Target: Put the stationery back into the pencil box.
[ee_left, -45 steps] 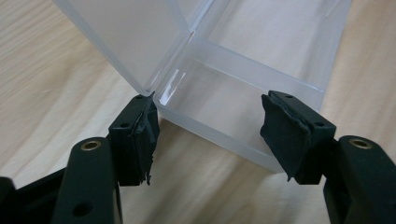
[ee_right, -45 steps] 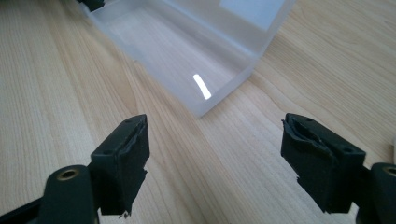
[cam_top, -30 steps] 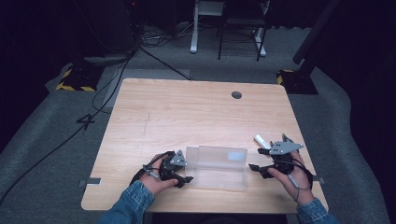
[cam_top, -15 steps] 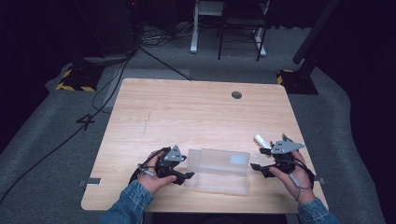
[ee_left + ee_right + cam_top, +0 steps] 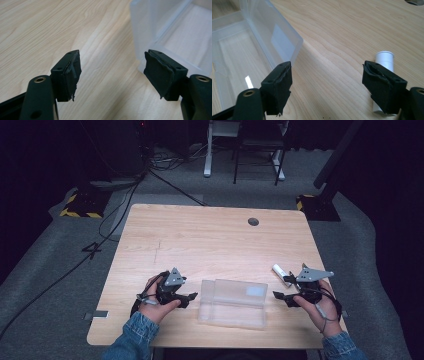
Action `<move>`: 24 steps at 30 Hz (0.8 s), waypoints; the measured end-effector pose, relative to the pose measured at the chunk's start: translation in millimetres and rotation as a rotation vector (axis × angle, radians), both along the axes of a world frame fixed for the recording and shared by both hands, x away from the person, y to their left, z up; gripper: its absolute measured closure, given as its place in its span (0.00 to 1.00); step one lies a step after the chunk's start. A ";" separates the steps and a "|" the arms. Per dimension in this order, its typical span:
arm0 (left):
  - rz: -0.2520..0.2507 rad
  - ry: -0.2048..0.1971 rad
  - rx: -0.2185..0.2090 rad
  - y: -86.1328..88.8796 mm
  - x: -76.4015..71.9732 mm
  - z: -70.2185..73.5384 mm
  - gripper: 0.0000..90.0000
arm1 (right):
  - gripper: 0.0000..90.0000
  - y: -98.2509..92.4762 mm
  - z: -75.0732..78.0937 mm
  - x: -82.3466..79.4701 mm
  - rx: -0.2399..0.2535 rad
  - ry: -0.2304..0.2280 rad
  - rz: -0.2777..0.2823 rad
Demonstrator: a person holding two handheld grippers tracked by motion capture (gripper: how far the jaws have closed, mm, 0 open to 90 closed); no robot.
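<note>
**Onlooker 1:** High view first: the clear plastic box (image 5: pixel 231 304) lies open near the front edge of the table (image 5: pixel 210 240), lid tipped up at the back. The left gripper (image 5: pixel 190 297) sits just left of the box, the right gripper (image 5: pixel 280 296) just right of it, and a white tube (image 5: pixel 281 274) lies just beyond that one, right of the box too.

**Onlooker 2:** Left gripper view: its jaws have just been opening. They stand apart with nothing between them, and the box's corner (image 5: pixel 150 32) sits just past the right-hand pad (image 5: pixel 158 72).

**Onlooker 1:** Right gripper view: jaws wide, bare wood between them. The white tube (image 5: pixel 384 62) pokes up behind the right-hand pad (image 5: pixel 382 87), so it's beside the gap, not in it. The box (image 5: pixel 252 45) is off to the left.

**Onlooker 2:** My guess, the tube goes in the box. I'd shift that gripper sideways until the tube is centred, pinch across it, and use the left one to steady the box's end.
</note>
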State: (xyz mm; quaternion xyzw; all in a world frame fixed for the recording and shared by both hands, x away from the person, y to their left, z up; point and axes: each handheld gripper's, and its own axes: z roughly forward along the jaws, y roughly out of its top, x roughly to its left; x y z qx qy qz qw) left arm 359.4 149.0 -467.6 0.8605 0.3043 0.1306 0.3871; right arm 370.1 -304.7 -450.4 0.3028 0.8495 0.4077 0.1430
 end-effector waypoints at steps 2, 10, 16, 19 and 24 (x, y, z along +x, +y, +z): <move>0.011 0.002 0.001 1.8 0.6 -0.1 0.33 | 0.27 -1.7 1.0 0.2 0.002 -0.003 -0.005; 0.140 0.031 0.024 24.1 9.4 -8.4 0.33 | 0.27 -13.1 4.6 3.1 0.021 -0.006 -0.041; 0.207 0.061 0.045 41.3 13.3 -15.3 0.33 | 0.27 -19.8 5.8 5.5 0.030 -0.005 -0.059; 0.237 0.068 0.039 49.7 14.9 -19.3 0.32 | 0.27 -25.0 7.4 7.0 0.037 -0.005 -0.072; 0.261 0.082 0.049 57.2 14.6 -24.7 0.31 | 0.27 -32.7 9.4 10.7 0.045 -0.007 -0.097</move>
